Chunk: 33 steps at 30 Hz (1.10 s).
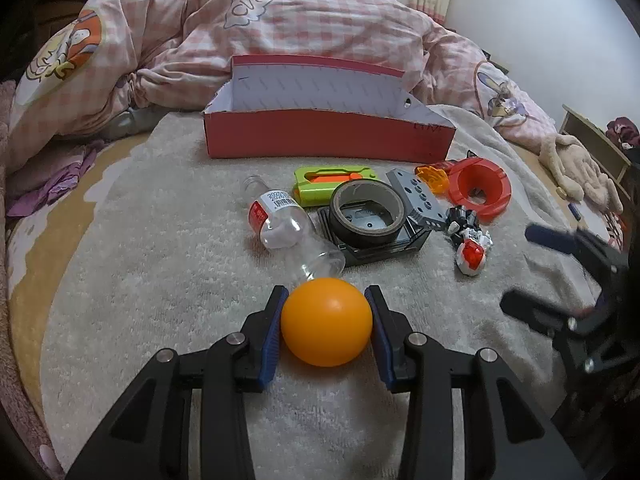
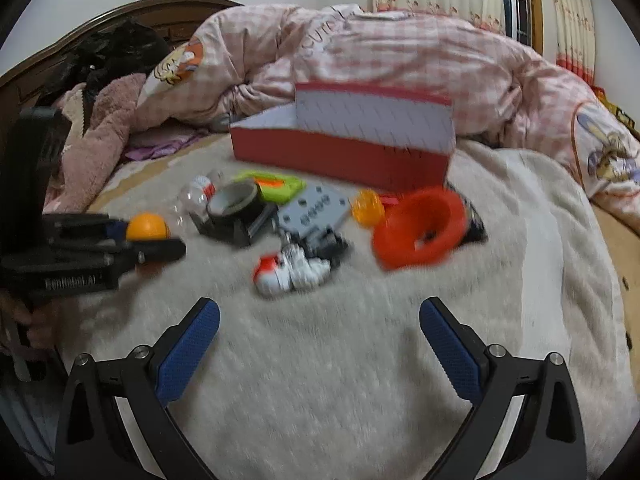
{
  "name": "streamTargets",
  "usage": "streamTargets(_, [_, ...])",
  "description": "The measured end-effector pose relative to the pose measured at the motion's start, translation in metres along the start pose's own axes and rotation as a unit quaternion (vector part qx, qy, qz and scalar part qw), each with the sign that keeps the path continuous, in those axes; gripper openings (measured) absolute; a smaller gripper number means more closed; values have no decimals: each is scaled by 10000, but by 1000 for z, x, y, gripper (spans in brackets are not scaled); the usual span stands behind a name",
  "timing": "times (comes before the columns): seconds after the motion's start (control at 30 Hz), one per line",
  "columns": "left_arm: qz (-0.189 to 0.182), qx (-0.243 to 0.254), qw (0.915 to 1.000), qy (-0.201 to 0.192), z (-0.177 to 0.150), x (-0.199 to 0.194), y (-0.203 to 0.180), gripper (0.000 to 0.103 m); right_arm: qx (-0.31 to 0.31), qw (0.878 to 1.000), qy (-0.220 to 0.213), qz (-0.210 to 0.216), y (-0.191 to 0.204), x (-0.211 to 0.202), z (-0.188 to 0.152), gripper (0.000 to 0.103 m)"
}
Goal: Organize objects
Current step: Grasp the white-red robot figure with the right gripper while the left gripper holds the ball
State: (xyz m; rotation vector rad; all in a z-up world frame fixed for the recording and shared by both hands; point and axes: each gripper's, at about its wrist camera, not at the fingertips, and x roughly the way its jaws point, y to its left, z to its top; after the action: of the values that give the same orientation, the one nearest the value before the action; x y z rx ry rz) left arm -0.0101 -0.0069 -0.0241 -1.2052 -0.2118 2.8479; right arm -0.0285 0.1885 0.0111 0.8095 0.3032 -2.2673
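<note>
So on the far left of the bed there's a pink checked quilt (image 1: 132, 40) bunched up, and a beige blanket (image 1: 160, 280) spreads out in front of it with all the stuff on top. The left gripper (image 1: 326, 322) has its blue pads right up against both sides of an orange ball (image 1: 326, 322), pinching it just above the blanket. Just past the ball a clear plastic bottle (image 1: 288, 224) lies on its side, touching a roll of dark tape (image 1: 366, 210) that sits on a black tray thing (image 1: 380, 248). Behind those is a green and orange toy (image 1: 332, 184), and further back the red box (image 1: 328, 140) stands open with nothing visible inside. To the right of the tape there's a grey block with holes (image 1: 420, 198), a small red and white robot toy (image 1: 472, 250) and a red plastic ring (image 1: 480, 190). Way over right, the right gripper (image 2: 320, 356) hangs over bare blanket with its fingers spread wide and nothing between them.
</note>
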Motion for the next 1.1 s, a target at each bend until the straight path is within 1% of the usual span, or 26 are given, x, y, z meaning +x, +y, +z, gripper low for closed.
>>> streamTargets(0.1, [-110, -86, 9999, 15, -1, -3, 3, 38, -168, 9998, -60, -102, 4, 4, 8, 102])
streamTargets(0.27, [-159, -108, 9998, -10, -4, -10, 6, 38, -413, 9989, 14, -214, 8, 18, 14, 102])
streamTargets(0.33, [-185, -118, 9998, 2, -5, -12, 7, 39, -388, 9990, 101, -190, 8, 25, 15, 98])
streamTargets(0.43, [-226, -138, 9996, 23, -6, -14, 10, 39, -343, 9987, 164, -330, 7, 30, 15, 89])
streamTargets(0.5, [-248, -171, 9995, 43, -6, -14, 11, 39, -305, 9989, 188, -297, 7, 31, 16, 86])
streamTargets(0.57, [-250, -225, 9994, 78, -6, -13, 13, 39, -294, 9989, 244, -275, 7, 34, 15, 79])
streamTargets(0.6, [-257, -252, 9993, 93, -6, -12, 13, 39, -305, 9990, 252, -222, 8, 35, 14, 68])
streamTargets(0.63, [-251, -256, 9993, 91, -6, -12, 13, 39, -311, 9991, 243, -161, 8, 35, 13, 52])
streamTargets(0.77, [-240, -199, 9995, 91, -6, -12, 10, 39, -330, 9993, 158, -82, 10, 32, 11, 52])
streamTargets(0.9, [-264, -173, 9995, 72, -6, -13, 8, 39, -146, 9998, 106, 4, 4, 27, 11, 52])
streamTargets(1.1, [-300, -150, 9994, -48, -3, -17, 5, 39, -79, 10000, 15, 31, 3, 19, 13, 52])
